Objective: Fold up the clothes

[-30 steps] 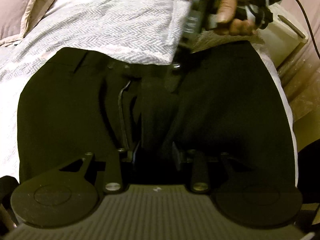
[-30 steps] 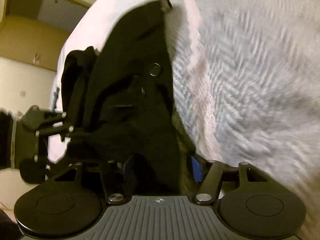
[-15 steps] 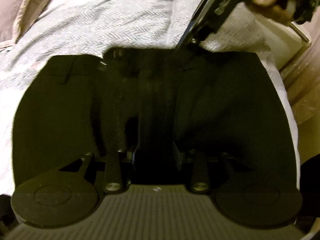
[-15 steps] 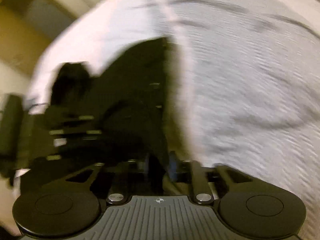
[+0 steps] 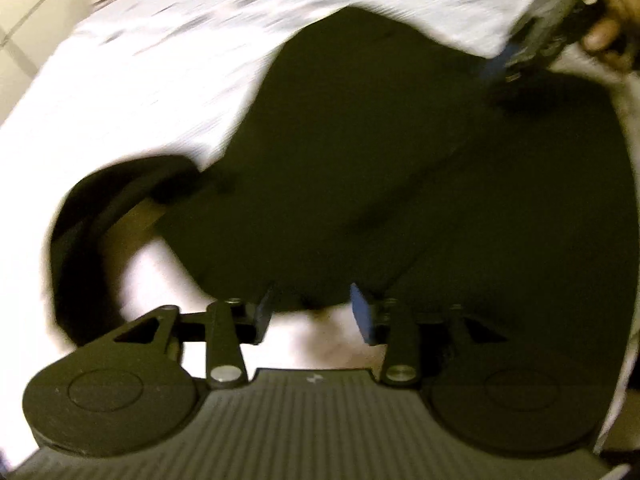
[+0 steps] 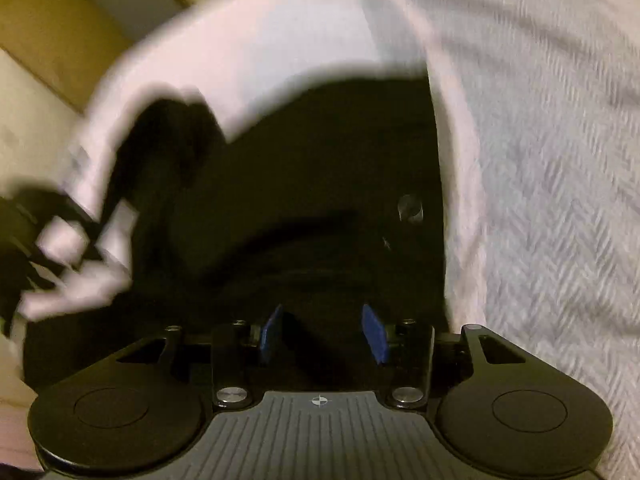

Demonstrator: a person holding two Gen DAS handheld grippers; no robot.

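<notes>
On the bedspread (image 6: pixel 560 160) lie black trousers (image 5: pixel 400 180); left tongs (image 5: pixel 310 312), just opening, apparently empty; right tongs (image 6: pixel 323 336) parted, button (image 6: pixel 410 208) visible.

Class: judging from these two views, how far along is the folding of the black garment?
Done: the black fabric garment lies doubled on the pale herringbone bedspread. In hand: nothing; the left hand-held gripper, just opened, and the right hand-held gripper both show open jaws. Left: any further folds; blur hides whether more are needed.
</notes>
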